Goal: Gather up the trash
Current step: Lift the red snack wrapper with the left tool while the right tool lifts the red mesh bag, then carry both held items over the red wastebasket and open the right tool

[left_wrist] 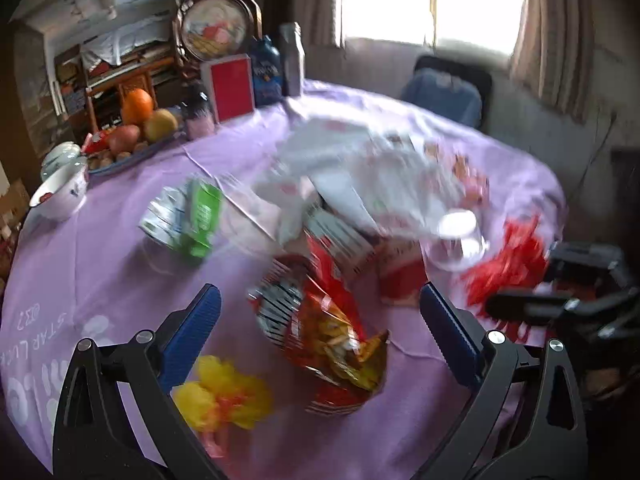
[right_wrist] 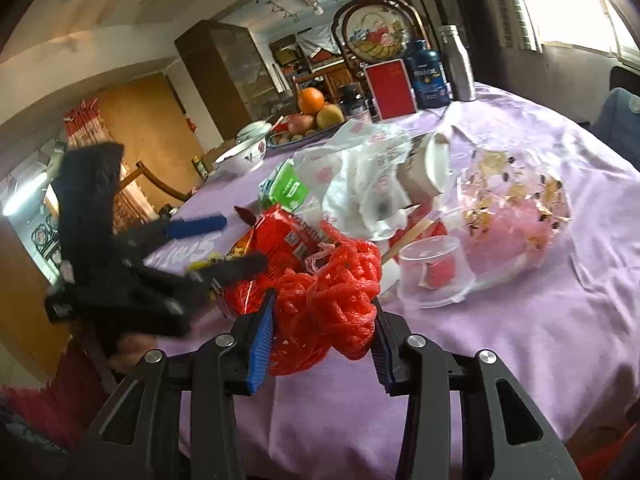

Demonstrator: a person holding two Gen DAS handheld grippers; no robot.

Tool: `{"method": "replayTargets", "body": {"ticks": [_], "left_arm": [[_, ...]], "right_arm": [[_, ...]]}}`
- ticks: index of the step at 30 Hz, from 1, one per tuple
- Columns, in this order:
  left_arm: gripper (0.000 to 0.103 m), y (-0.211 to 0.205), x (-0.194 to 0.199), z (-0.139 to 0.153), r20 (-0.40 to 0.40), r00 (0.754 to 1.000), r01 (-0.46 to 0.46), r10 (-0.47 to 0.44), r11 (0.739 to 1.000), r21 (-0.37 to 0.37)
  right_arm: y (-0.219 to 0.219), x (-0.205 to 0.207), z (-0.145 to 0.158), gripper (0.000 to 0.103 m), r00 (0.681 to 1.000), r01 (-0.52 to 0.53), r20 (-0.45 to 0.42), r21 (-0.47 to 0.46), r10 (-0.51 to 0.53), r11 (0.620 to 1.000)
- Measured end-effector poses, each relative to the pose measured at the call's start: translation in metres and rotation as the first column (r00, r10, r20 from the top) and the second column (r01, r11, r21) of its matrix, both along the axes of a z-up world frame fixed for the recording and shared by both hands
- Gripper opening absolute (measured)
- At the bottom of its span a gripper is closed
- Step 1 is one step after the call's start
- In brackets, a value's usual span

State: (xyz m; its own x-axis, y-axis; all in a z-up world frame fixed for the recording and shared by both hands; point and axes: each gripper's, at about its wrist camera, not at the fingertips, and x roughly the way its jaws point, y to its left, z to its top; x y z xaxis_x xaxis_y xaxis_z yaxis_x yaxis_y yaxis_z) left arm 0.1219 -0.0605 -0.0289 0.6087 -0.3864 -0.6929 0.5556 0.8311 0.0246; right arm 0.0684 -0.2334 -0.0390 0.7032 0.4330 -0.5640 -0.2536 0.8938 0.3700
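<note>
**Q:** On the lilac tablecloth [right_wrist: 520, 340], which item is being collected, and by which tool?

**A:** The right gripper [right_wrist: 324, 336] is clenching the red foam net [right_wrist: 332, 300]; its blue pads are pressing into both sides of the bundle, low at the near edge of the table. The left gripper [left_wrist: 320, 320] is standing released, jaws wide, and is hovering over the crumpled snack bag [left_wrist: 328, 328] without touching it.

**Q:** How far along is the task judged to be?

**A:** It is looking early. One piece is being held, and most of the litter is lying loose: the snack bag, a yellow wrapper [left_wrist: 224, 396], a green-and-white carton [left_wrist: 184, 220], a white plastic bag [right_wrist: 360, 184], a paper cup [right_wrist: 424, 172] on its side, a clear lidded tub [right_wrist: 436, 272] and a printed clear bag [right_wrist: 512, 208]. No bin is showing in either view, so where the net is going cannot be told.

**Q:** What is surrounding the work area?

**A:** A fruit plate [right_wrist: 304, 136], a white bowl [right_wrist: 240, 156], a red box [right_wrist: 390, 88], a fish-oil bottle [right_wrist: 428, 76] and a metal flask [right_wrist: 456, 64] are lining the far rim. Behind them a framed basket picture [right_wrist: 376, 36] is standing; a bright curtained window [left_wrist: 432, 0] is lighting the room.
</note>
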Motion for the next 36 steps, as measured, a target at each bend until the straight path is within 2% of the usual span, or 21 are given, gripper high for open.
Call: {"method": "replayTargets", "body": {"ticks": [4,6,7,8,12,17,21,25,29,33,36], "left_arm": [[0.094,-0.019,0.011,-0.016,-0.063,0.998,-0.001,0.004,0.999,0.051],[0.064,-0.027,0.019,-0.028,-0.104,0.994,-0.015,0.024,0.996,0.089],[0.046,-0.027,0.021,-0.030,-0.122,0.992,-0.007,0.017,0.996,0.086],[0.041,-0.025,0.020,-0.029,-0.139,0.990,0.001,0.007,0.999,0.054],[0.039,-0.016,0.004,-0.002,-0.068,0.998,-0.003,0.000,0.999,-0.047],[0.039,-0.021,-0.018,0.036,0.004,1.000,0.021,-0.021,0.992,-0.127],[0.040,-0.044,-0.037,0.054,0.047,0.995,0.089,-0.083,0.986,-0.143],[0.041,-0.078,-0.054,0.054,0.061,0.984,0.172,-0.165,0.975,-0.139],[0.041,-0.122,-0.066,0.049,0.040,0.964,0.265,-0.262,0.951,-0.160],[0.041,-0.167,-0.080,0.040,0.019,0.933,0.357,-0.359,0.920,-0.162],[0.041,-0.204,-0.090,0.031,0.002,0.900,0.431,-0.436,0.889,-0.158]], "right_arm": [[-0.009,-0.004,0.001,0.042,1.000,0.025,0.010,0.011,-0.025,1.000],[-0.016,-0.009,0.003,0.042,0.999,0.039,0.021,0.018,-0.039,0.999],[-0.018,-0.011,0.004,0.042,0.999,0.046,0.026,0.019,-0.046,0.999],[-0.024,-0.015,0.006,0.042,0.998,0.059,0.037,0.020,-0.060,0.998],[-0.045,-0.032,0.010,0.042,0.992,0.105,0.059,0.041,-0.108,0.994],[-0.069,-0.048,0.012,0.042,0.982,0.163,0.086,0.046,-0.166,0.986],[-0.096,-0.068,0.014,0.042,0.961,0.253,0.109,0.034,-0.255,0.967],[-0.129,-0.096,0.011,0.042,0.930,0.348,0.112,0.034,-0.350,0.937],[-0.166,-0.126,0.005,0.042,0.880,0.464,0.109,0.009,-0.462,0.886],[-0.208,-0.163,-0.004,0.043,0.809,0.582,0.100,-0.006,-0.579,0.813],[-0.235,-0.189,-0.017,0.043,0.739,0.672,0.094,-0.045,-0.667,0.739]]}}
